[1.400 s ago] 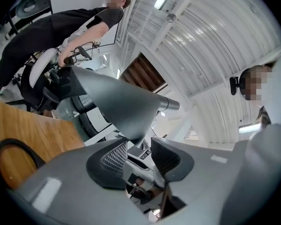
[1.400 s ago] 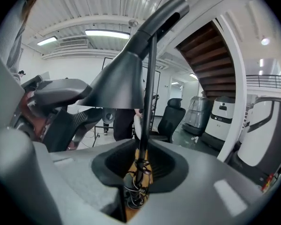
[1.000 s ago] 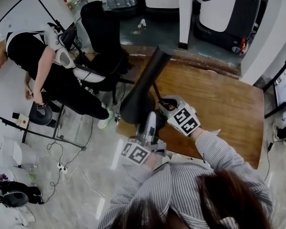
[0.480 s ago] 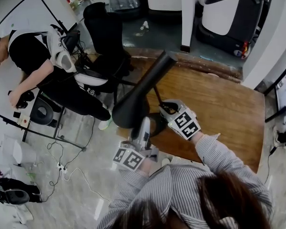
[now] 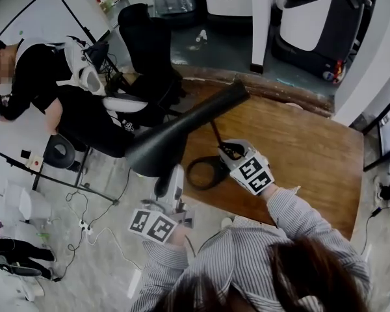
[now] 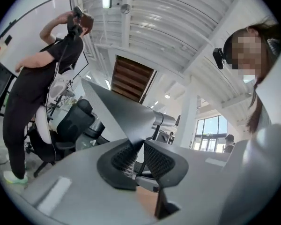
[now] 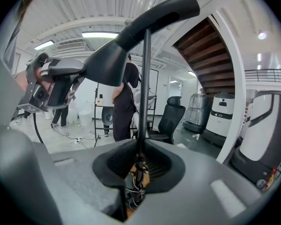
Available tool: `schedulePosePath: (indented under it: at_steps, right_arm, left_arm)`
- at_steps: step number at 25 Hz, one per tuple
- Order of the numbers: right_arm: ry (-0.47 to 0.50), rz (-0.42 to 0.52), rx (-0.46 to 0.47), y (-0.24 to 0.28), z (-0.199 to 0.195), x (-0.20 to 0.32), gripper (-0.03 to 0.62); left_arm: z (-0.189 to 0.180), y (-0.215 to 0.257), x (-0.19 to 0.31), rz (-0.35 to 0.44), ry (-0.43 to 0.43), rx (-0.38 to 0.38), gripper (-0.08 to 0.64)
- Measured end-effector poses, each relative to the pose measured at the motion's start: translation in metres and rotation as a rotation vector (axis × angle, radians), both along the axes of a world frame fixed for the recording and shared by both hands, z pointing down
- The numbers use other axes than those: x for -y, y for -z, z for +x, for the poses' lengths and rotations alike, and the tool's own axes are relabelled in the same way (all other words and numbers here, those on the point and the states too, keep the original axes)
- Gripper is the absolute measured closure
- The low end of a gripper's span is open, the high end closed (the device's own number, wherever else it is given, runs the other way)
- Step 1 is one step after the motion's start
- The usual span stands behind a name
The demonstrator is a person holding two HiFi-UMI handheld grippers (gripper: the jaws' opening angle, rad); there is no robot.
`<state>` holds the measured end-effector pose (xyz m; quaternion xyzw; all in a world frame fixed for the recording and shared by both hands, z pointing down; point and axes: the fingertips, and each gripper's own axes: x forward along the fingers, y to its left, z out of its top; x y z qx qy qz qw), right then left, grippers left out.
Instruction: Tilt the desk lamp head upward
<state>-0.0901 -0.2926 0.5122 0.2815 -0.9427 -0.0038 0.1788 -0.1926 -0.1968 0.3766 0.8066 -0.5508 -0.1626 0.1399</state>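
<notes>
While I clamp the stem (image 7: 145,88) tight in my right gripper (image 5: 227,151), the lamp head (image 5: 182,132) slants atop it.
My left gripper (image 5: 173,173) pinches its rim left of the stem, jaws just easing apart.

The lamp head (image 5: 182,130) looks like smooth, matt black metal, and the thin lamp stem (image 7: 145,78) the same. The table (image 5: 312,148) is brown wood with a dull sheen. The sleeve (image 5: 292,205) is striped cloth.
</notes>
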Motion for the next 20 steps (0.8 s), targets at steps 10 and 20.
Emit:
schedulePosePath:
  at_steps: [10,20]
  right_arm:
    - [-0.010,-0.004,-0.009,-0.001,0.000,0.001,0.543]
    - [-0.012,-0.004,-0.021,0.001,-0.003,0.003,0.543]
  left_arm:
    - [-0.025,0.071,-0.011,0.140,0.057,0.168,0.517]
    - [-0.026,0.131,-0.008,0.265,0.023,0.281,0.517]
